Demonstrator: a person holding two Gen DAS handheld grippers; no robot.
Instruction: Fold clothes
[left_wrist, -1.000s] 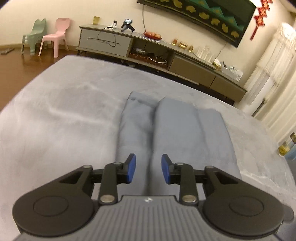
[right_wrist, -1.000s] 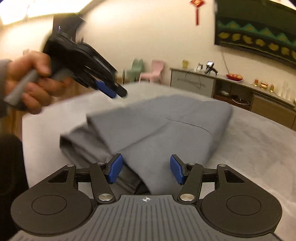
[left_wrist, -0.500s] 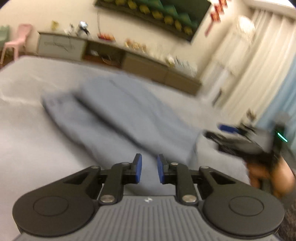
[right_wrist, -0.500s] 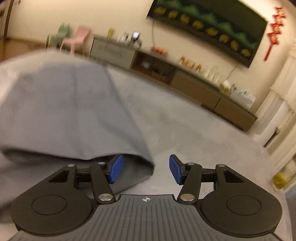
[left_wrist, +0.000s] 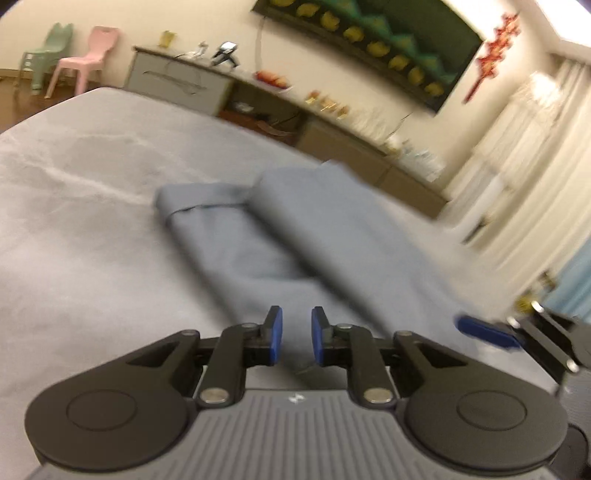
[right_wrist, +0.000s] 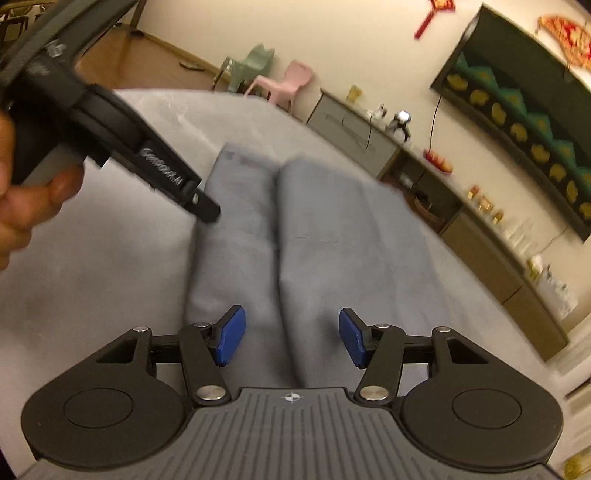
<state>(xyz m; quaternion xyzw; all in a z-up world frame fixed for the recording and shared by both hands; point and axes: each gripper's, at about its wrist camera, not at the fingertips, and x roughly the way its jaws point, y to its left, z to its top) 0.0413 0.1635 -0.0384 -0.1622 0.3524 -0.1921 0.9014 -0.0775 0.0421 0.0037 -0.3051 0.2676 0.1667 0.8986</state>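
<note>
While both views blur, left gripper (left_wrist: 296, 341) narrowing, nothing between; right gripper (right_wrist: 291, 336) apart, garment (right_wrist: 325, 240) near end hidden.

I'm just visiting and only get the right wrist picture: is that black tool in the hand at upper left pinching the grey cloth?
Observer: No. In the left wrist view the left gripper has just been closing its fingers to a narrow gap, nothing pinched; the grey garment lies beyond them.
Visitor: Does it see my tool?
Observer: Only one blue finger of the right gripper, blurred, at its right edge.
Visitor: Anything else?
Observer: White curtains past the cabinet's end.
</note>
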